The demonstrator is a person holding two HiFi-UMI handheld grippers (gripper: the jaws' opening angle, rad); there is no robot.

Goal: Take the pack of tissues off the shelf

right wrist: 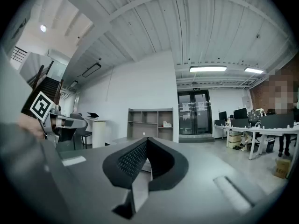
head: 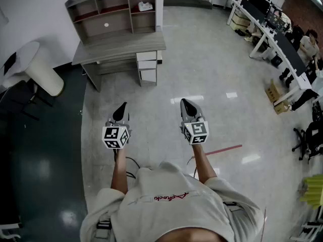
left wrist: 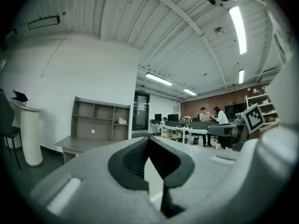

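Note:
The pack of tissues [head: 145, 6] is a small white packet in the top right compartment of the grey shelf unit [head: 112, 10], which stands on a desk far across the floor. It shows small in the left gripper view [left wrist: 122, 121] and in the right gripper view [right wrist: 167, 124]. My left gripper [head: 121, 109] [left wrist: 148, 138] and right gripper [head: 185, 104] [right wrist: 147, 139] are held side by side in front of the person, pointing level toward the shelf and well short of it. Both are shut with nothing between the jaws.
The grey desk [head: 118, 44] has white drawers [head: 147, 67] under its right end. A white round stand [head: 40, 69] and a dark chair are at the left. Long office desks [head: 272, 29] with seated people run along the right. A red line [head: 222, 150] marks the shiny floor.

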